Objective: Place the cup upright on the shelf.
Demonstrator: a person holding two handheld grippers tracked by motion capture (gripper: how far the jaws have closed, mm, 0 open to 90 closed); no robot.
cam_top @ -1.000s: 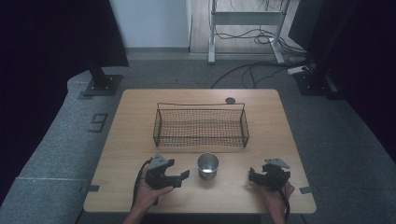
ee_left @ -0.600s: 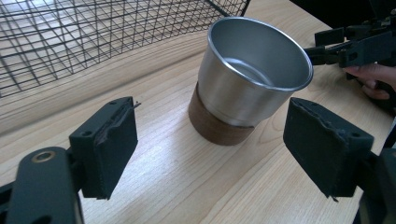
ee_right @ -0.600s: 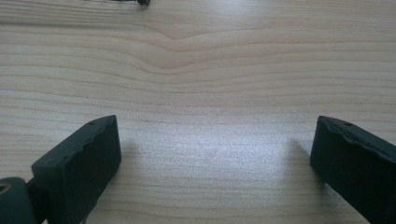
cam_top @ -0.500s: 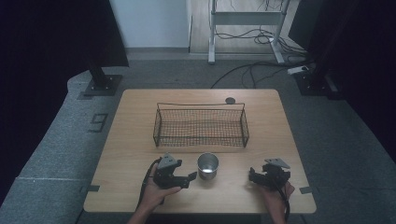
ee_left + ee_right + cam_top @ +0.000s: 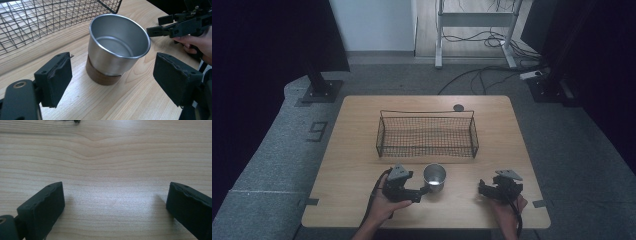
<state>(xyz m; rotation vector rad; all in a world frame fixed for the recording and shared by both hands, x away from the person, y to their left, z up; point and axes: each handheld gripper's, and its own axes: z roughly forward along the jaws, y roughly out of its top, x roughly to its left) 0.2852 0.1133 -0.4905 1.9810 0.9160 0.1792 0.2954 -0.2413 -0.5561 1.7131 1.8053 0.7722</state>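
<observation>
From above, the metal cup (image 5: 434, 177) stands on the table (image 5: 362, 150) before the empty basket (image 5: 427, 134). The left gripper (image 5: 110, 82) has jaws wide apart beside the cup, not gripping yet. The right gripper (image 5: 113, 207) is wide apart too, over bare wood.

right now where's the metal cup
In the high view the metal cup stands upright on the table's near half, just in front of the wire basket, with the open left gripper right beside it.
</observation>
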